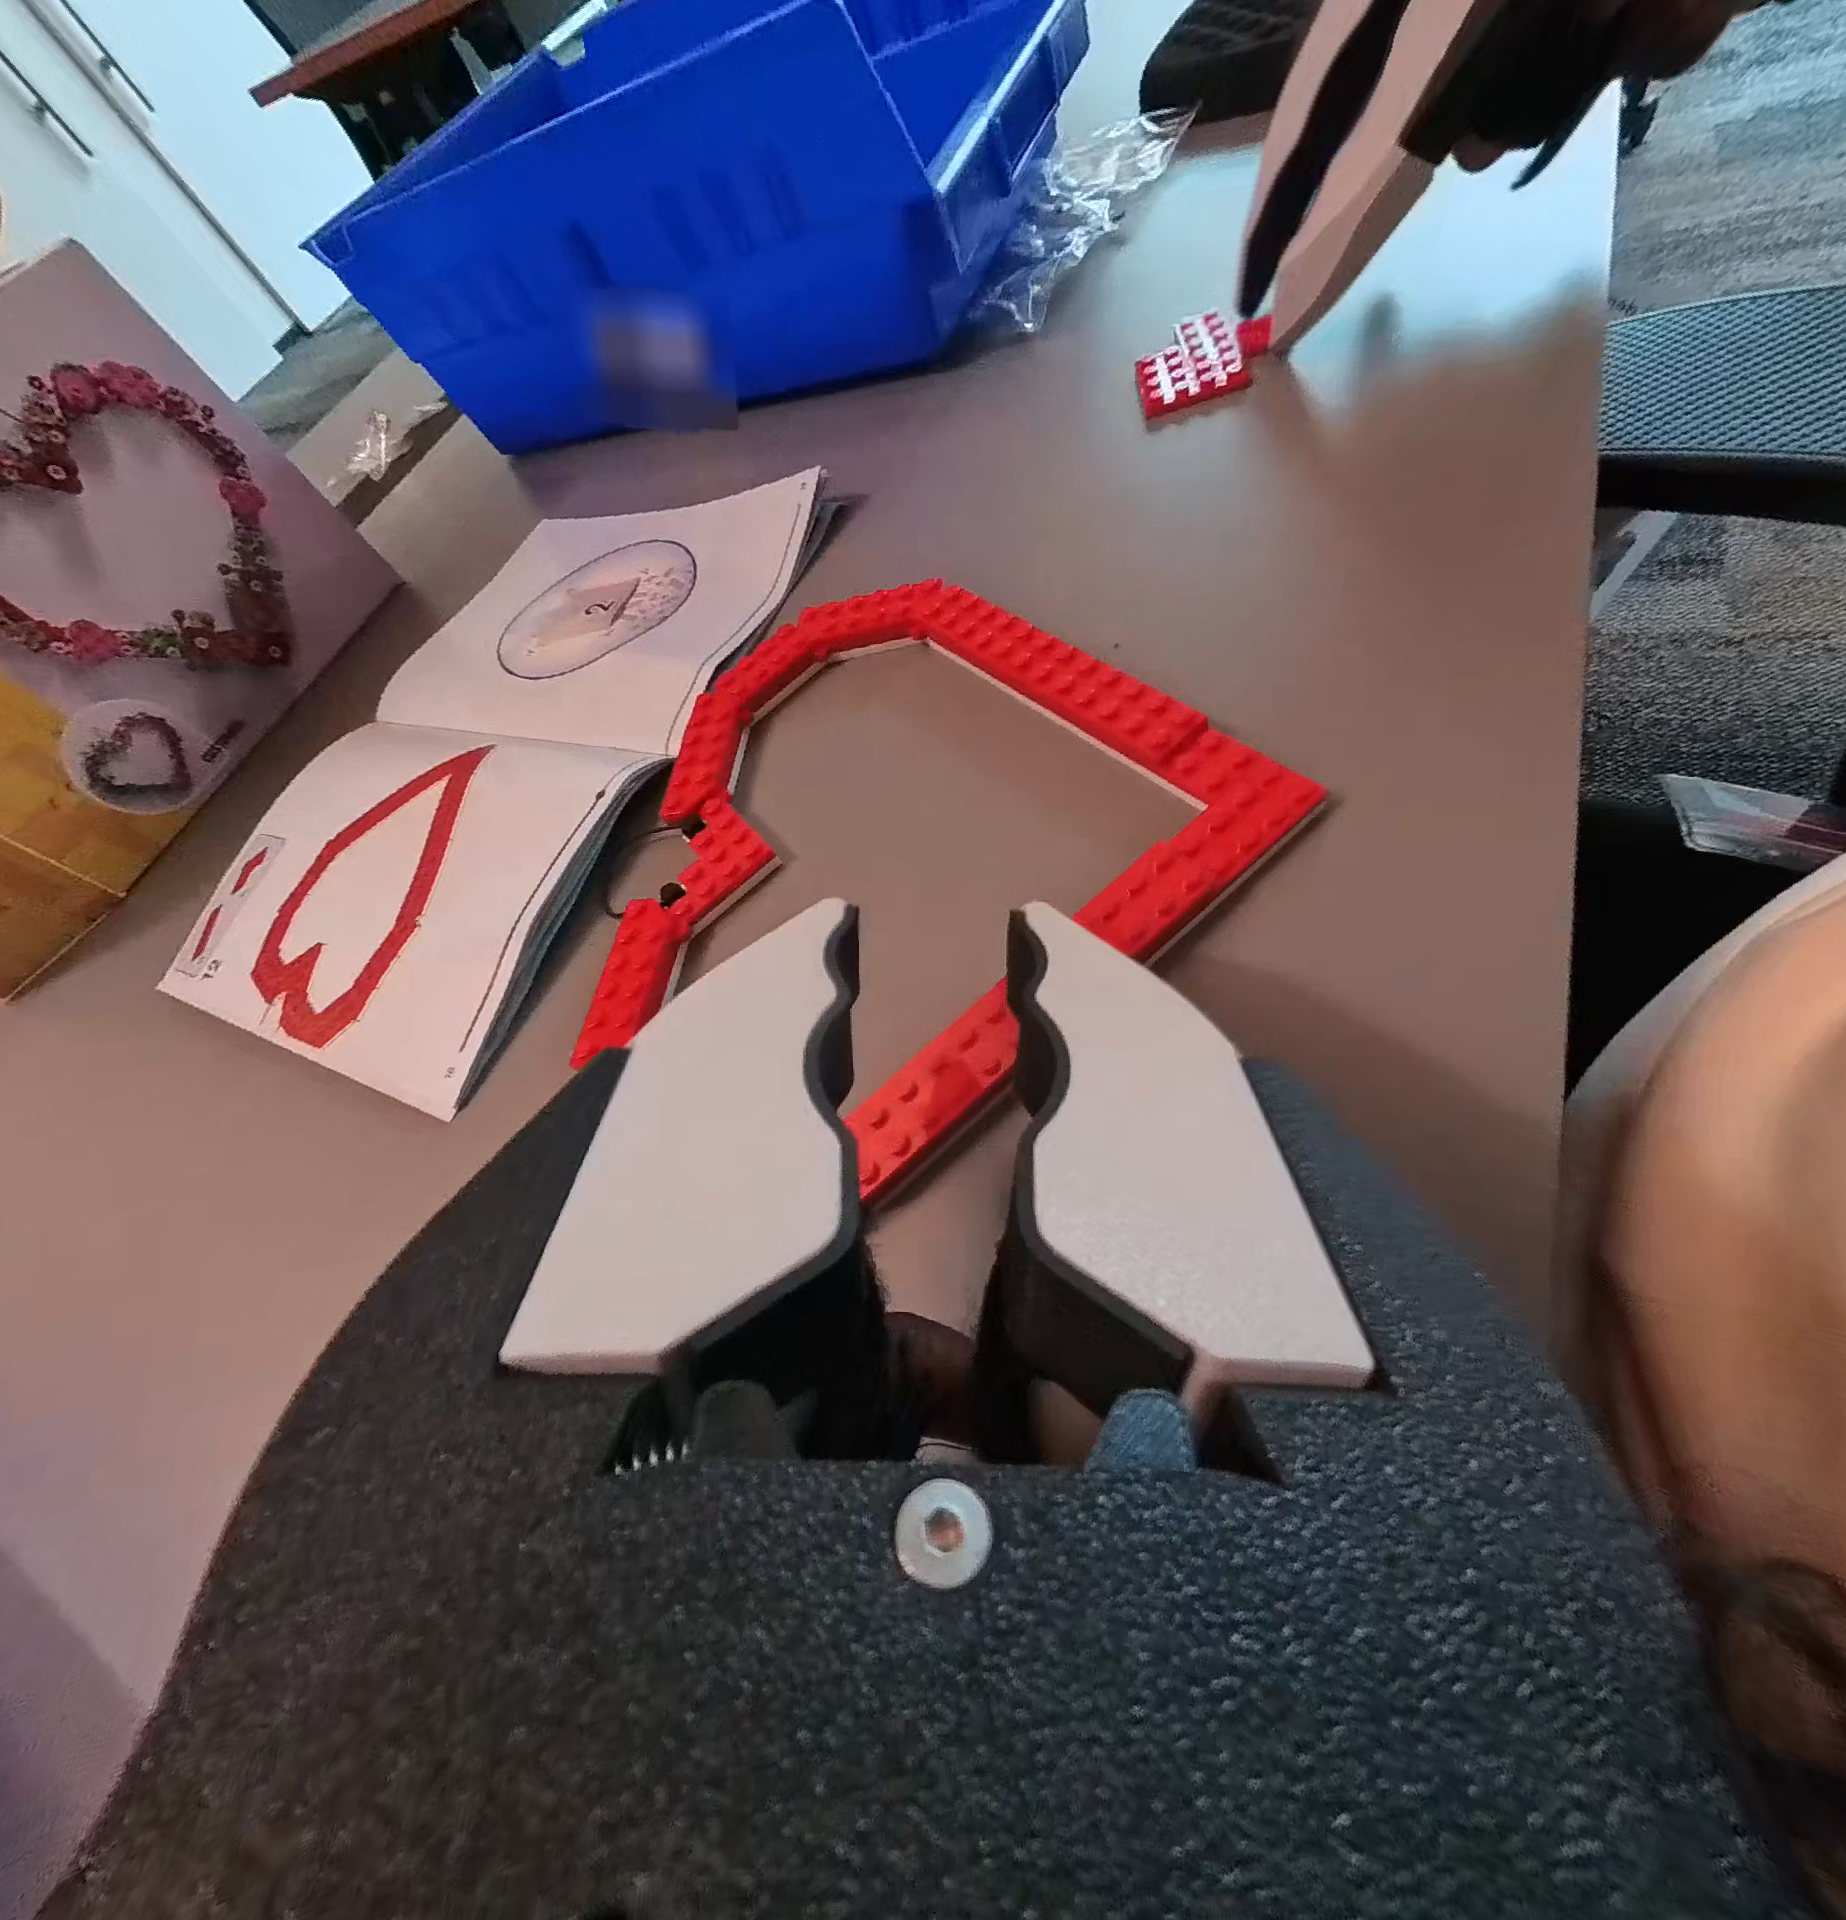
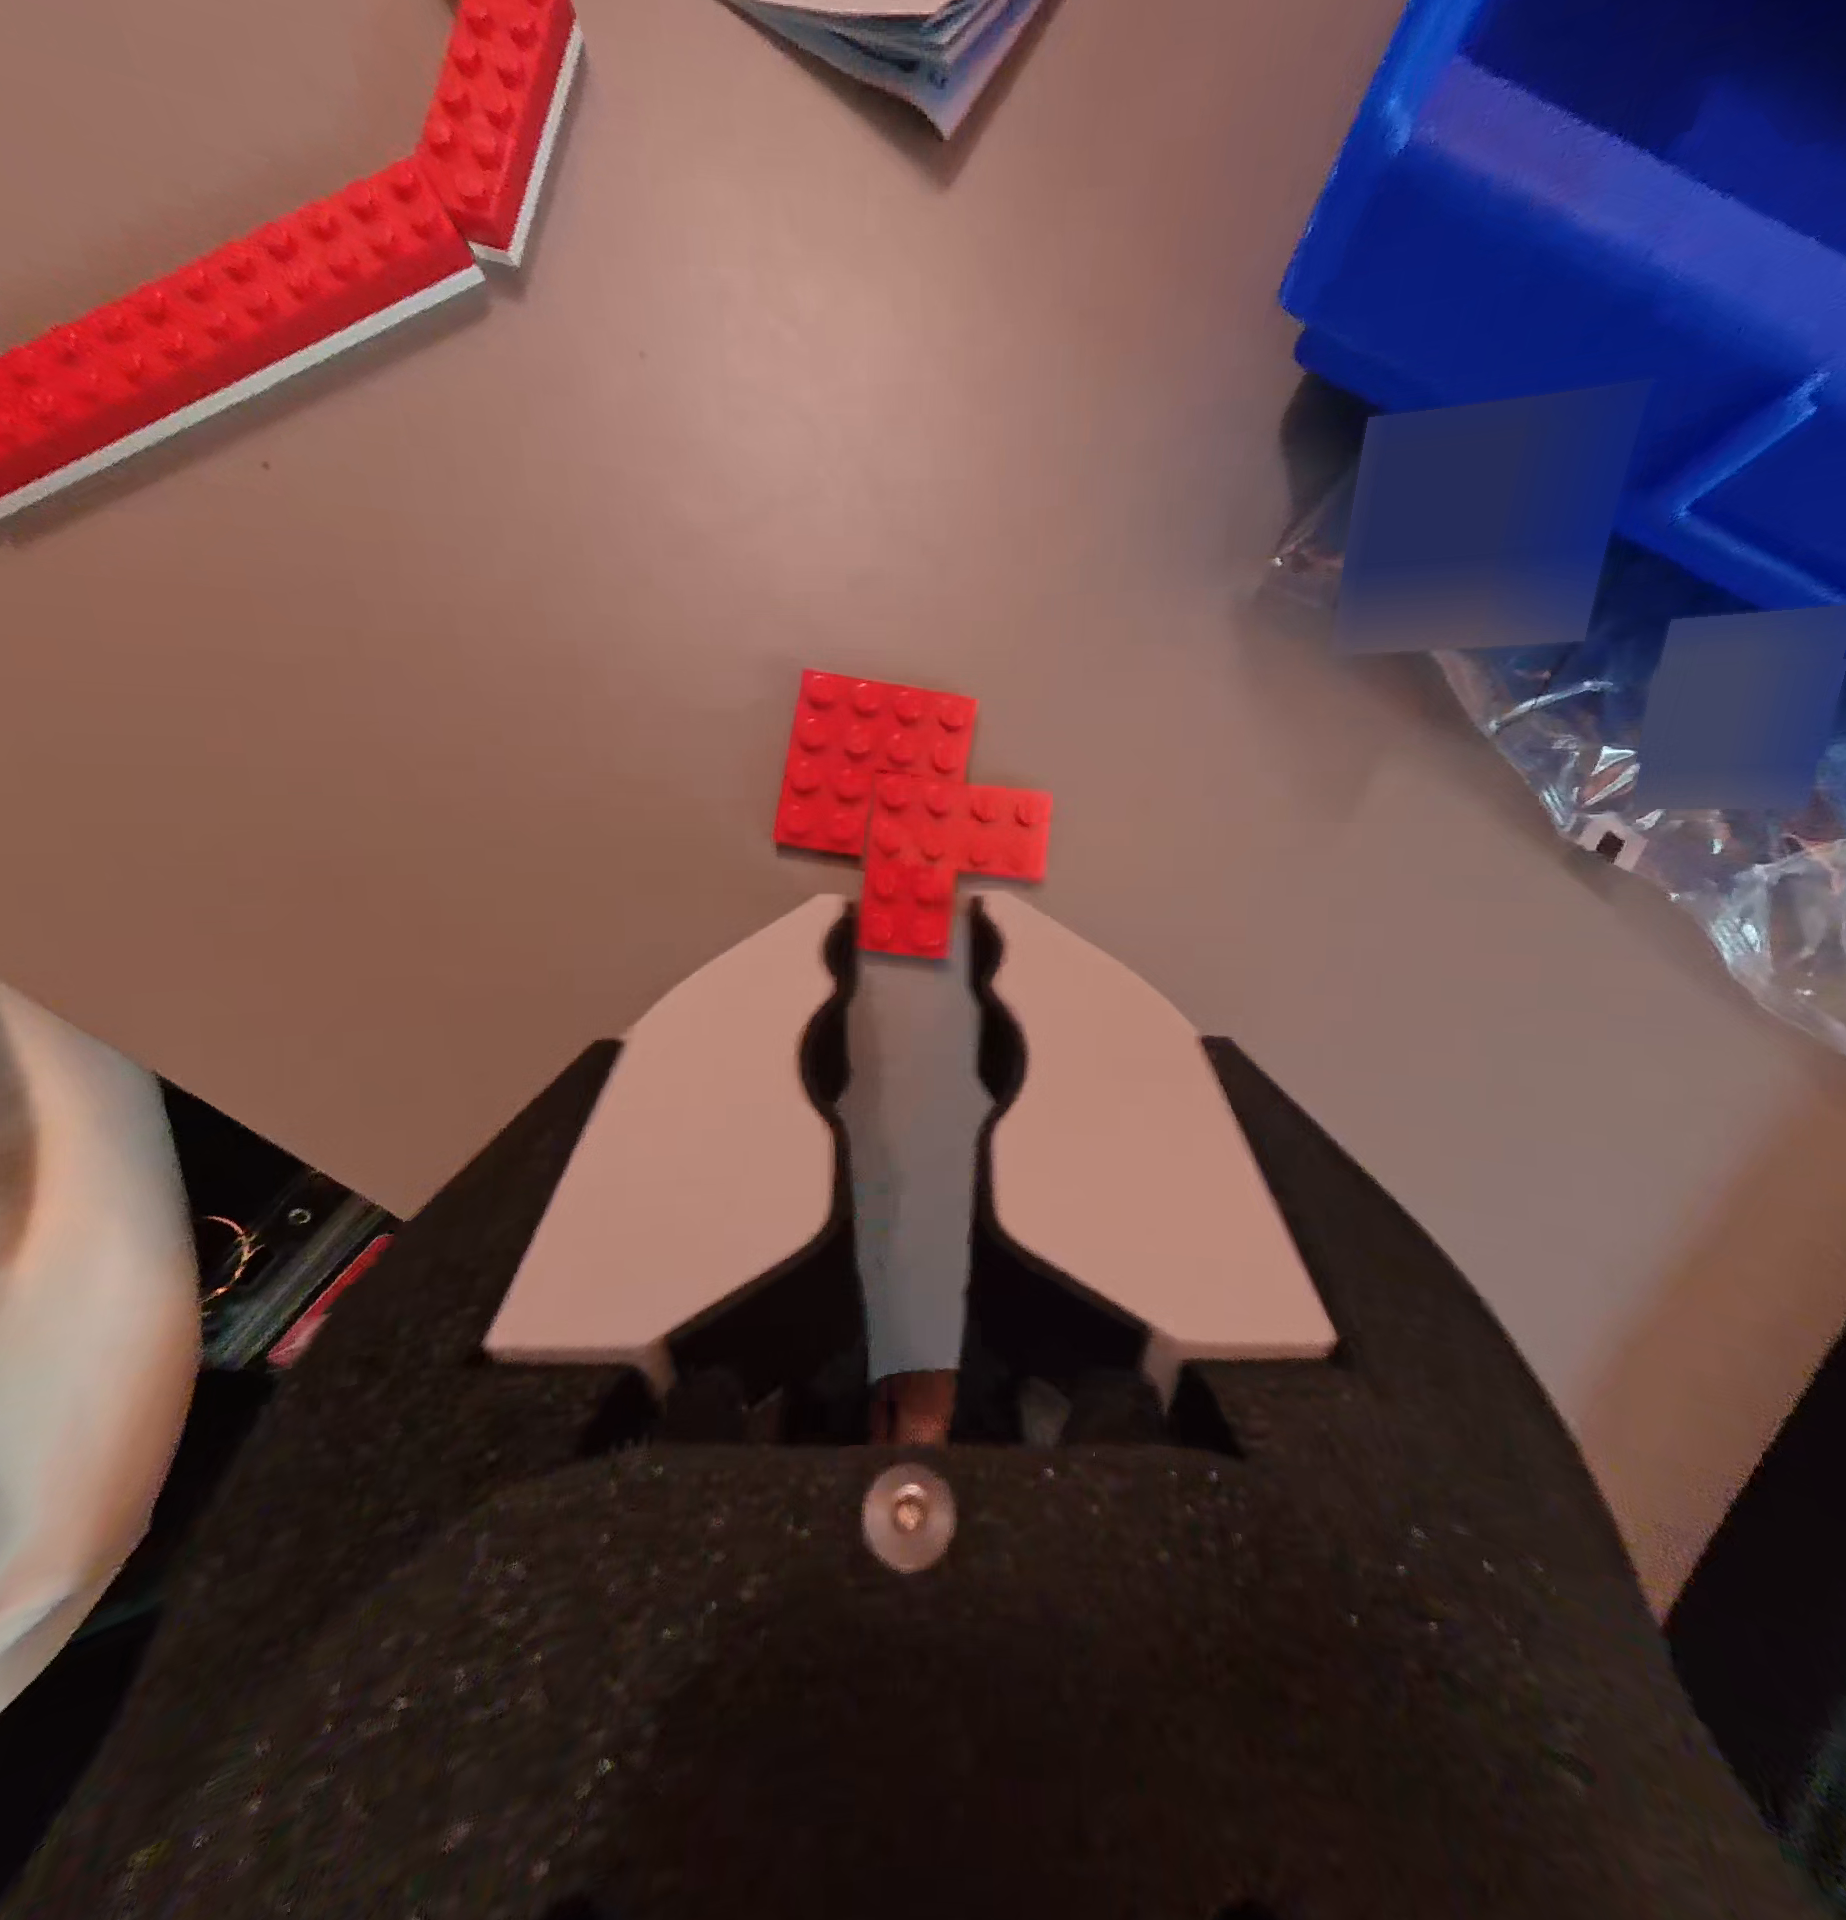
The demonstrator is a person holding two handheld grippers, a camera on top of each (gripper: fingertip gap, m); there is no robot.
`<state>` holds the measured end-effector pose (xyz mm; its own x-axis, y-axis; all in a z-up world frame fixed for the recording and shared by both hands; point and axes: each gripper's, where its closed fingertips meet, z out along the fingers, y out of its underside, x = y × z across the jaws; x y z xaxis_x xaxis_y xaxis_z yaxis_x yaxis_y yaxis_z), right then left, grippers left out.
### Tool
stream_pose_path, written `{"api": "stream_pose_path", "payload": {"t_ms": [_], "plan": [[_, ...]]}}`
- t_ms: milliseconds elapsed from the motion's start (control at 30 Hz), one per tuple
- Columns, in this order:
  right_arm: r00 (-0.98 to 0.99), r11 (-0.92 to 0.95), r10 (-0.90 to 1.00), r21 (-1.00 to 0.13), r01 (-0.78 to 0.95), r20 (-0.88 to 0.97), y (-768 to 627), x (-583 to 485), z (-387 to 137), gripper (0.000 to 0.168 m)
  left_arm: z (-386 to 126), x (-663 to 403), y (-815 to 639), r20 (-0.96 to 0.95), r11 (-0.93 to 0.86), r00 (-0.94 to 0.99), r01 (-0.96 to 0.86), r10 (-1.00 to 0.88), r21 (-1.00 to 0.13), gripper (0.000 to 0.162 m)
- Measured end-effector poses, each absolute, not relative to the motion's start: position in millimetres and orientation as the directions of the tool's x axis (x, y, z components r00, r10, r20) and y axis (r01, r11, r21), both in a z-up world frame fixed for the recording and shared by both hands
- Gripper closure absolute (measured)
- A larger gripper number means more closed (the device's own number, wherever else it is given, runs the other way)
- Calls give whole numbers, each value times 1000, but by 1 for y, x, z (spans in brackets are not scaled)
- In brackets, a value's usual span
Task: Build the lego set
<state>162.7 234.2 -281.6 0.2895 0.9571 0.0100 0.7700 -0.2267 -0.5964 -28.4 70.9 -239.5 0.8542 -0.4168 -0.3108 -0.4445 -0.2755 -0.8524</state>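
the left gripper (image 1: 931, 914) hangs released over the near edge of the red heart-shaped lego frame (image 1: 1054, 675) on the table (image 1: 1366, 582). farther off, the right gripper (image 2: 911, 906), slightly parted, straddles the near end of two overlapping red plates (image 2: 903, 800). the blue bin (image 1: 690, 239) sits beyond.

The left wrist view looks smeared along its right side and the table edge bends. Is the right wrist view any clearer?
Left wrist view: the red heart-shaped brick frame is sharp, the person's arm blurs, and the brown table bows from the wide lens. Right wrist view: the small red studded plates are crisp; the blue plastic bin smears at the edge.
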Motion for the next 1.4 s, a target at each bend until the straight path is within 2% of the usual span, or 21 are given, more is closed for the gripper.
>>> {"api": "stream_pose_path", "payload": {"t_ms": [200,267,333,367,433,500,567,633,733,867,933,1033,1167,1267,1400], "plan": [[258,-179,965,-590,787,51,233,172,-277,152,-235,-31,66,-279,-255,859,-411,-429,-875,136],[183,-102,981,-623,776,68,224,166,-264,152,-230,-29,64,-245,-234,855,-381,-458,-894,136],[21,44,996,-674,737,89,204,147,-244,152,-224,-23,62,-185,-213,842,-330,-507,-920,136],[-101,162,987,-696,699,128,189,134,-233,152,-220,-20,64,-96,-237,852,-248,-514,-939,137],[-341,441,895,-683,583,287,159,107,-215,152,-207,-9,70,243,-353,816,51,-525,-934,138],[-500,670,735,-603,433,458,134,80,-201,152,-189,0,77,547,-459,657,325,-519,-827,137],[-597,812,566,-511,282,569,113,57,-190,152,-182,10,80,663,-525,540,410,-519,-746,136],[-669,882,427,-442,162,608,95,40,-185,152,-184,13,83,685,-552,529,414,-502,-724,131],[-742,927,303,-365,85,598,85,27,-187,152,-180,15,80,714,-570,473,432,-517,-699,131],[-782,938,229,-347,17,580,77,20,-190,152,-184,10,76,706,-556,479,437,-522,-707,154],[-780,937,236,-348,25,579,77,18,-192,152,-185,9,75,715,-546,475,462,-513,-698,159],[-694,896,387,-426,127,608,87,7,-184,147,-181,-4,79,783,-508,427,598,-453,-620,159],[-538,715,669,-642,276,513,84,0,-171,120,-179,-27,83,892,-408,304,807,-334,-428,159],[-441,675,731,-645,358,521,82,-7,-178,119,-180,-30,84,913,-349,283,857,-293,-378,159],[-407,701,713,-586,407,571,86,-14,-190,120,-182,-24,84,901,-348,318,842,-296,-412,158]]}}
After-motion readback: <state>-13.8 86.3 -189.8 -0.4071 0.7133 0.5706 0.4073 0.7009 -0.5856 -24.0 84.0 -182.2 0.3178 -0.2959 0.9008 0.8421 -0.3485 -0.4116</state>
